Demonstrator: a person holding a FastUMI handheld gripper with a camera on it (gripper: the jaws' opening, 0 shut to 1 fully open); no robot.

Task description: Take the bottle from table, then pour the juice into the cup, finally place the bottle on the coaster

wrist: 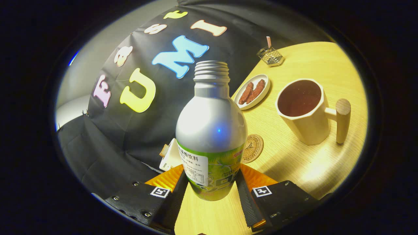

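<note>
Our claw (211, 186) clamps both fingers on the uncapped bottle (211, 130), tilted above the counter (294, 156). The cup (305, 111) already looks full of dark juice, so pouring seems done; the coaster (252, 148) just beyond awaits it.

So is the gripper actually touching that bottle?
Touching. In the gripper view, both fingers of the gripper press against the lower sides of the bottle, with no gap on either side.
</note>
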